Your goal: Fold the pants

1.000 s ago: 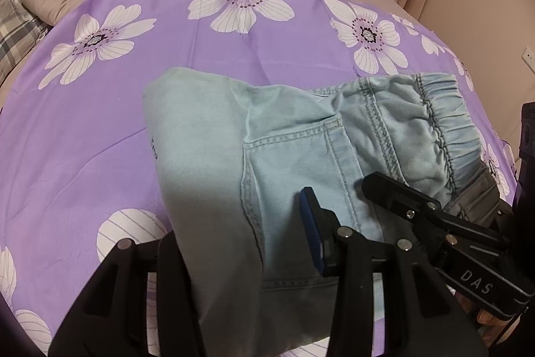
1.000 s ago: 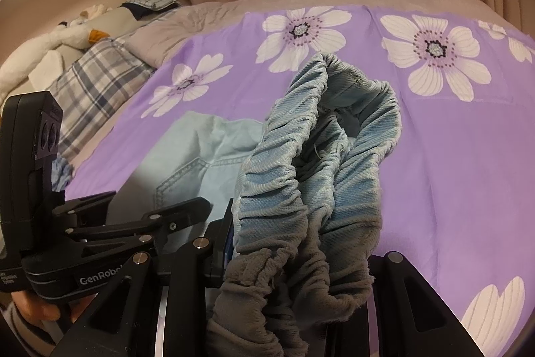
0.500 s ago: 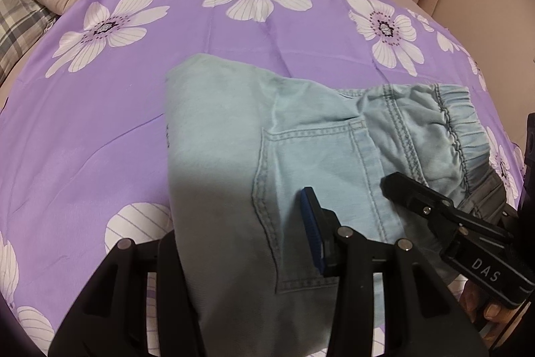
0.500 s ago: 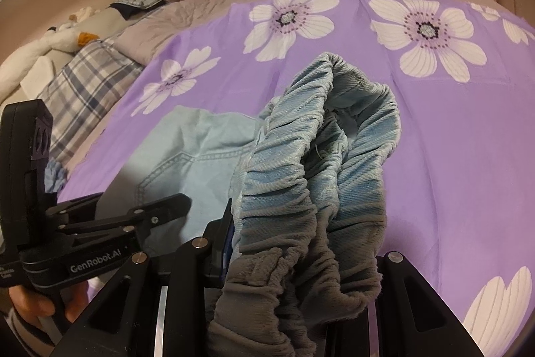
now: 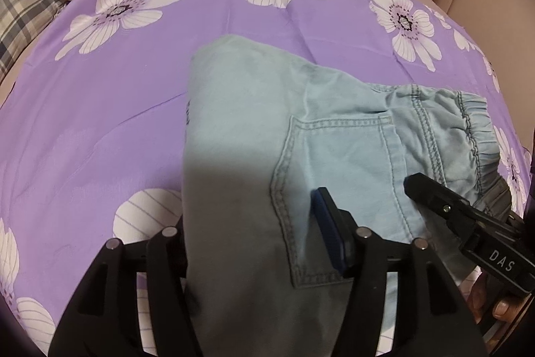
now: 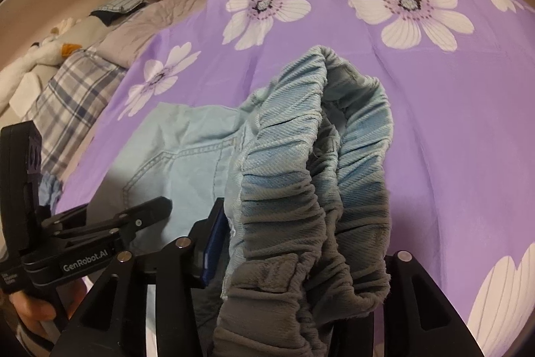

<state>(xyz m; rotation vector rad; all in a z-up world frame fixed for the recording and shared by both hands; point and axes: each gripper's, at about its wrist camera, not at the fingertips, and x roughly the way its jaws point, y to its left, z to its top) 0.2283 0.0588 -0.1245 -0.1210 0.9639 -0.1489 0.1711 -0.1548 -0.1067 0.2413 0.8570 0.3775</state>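
Your left gripper (image 5: 254,243) clamps pants (image 5: 267,122) fold edge; right gripper (image 6: 297,276) pinches waistband (image 6: 317,176), keeping layers aligned near bed (image 5: 133,89) front edge.

1. In my left wrist view, white capital letters "DAS" are printed on the black body of my right hand-held gripper (image 5: 468,216), low at the right edge of the picture.
2. In my right wrist view, white lettering "GenRobot.AI" runs along the black body of my left hand-held gripper (image 6: 133,223), low on the left side.
3. Below that brand name, at the far left end of the same black body, there are a few lines of much smaller white print. They are too small for me to read.
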